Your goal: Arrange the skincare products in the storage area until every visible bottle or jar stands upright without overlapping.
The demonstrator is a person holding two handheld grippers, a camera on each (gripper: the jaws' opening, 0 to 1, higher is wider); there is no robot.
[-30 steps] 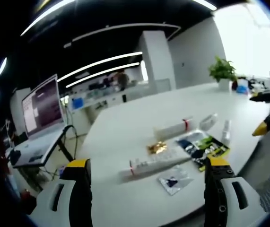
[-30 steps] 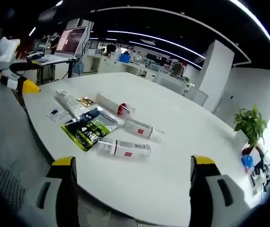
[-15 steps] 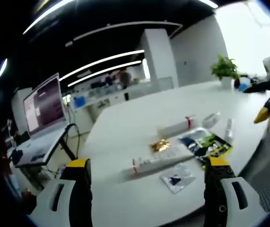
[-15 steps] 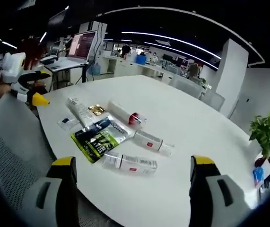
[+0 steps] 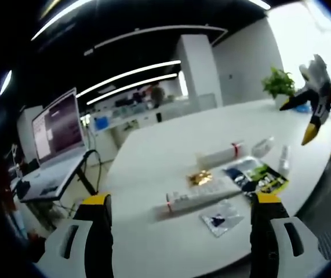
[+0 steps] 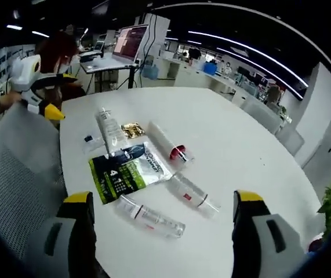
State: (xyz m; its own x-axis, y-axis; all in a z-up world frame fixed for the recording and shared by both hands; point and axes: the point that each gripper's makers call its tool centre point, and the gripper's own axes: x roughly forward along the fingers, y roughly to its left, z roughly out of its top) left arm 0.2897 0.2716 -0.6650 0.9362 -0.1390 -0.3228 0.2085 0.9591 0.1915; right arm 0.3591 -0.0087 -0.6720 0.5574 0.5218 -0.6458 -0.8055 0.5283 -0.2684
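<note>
Holding both the left gripper [image 5: 179, 223] and right gripper [image 6: 160, 223] spread and empty above the near edge of the white table [image 6: 235, 139], I judge nothing arranged yet: tubes [image 6: 108, 128], bottles [image 6: 193, 194] and sachets [image 6: 127, 171] all lie flat mid-table.

You're in an open-plan office: a big white round-edged table [image 6: 252, 156], a laptop on a stand [image 5: 55, 130], mesh chair [image 6: 14, 174], ceiling light strips [image 5: 124, 75], desks behind, a potted plant [image 5: 278, 84].
</note>
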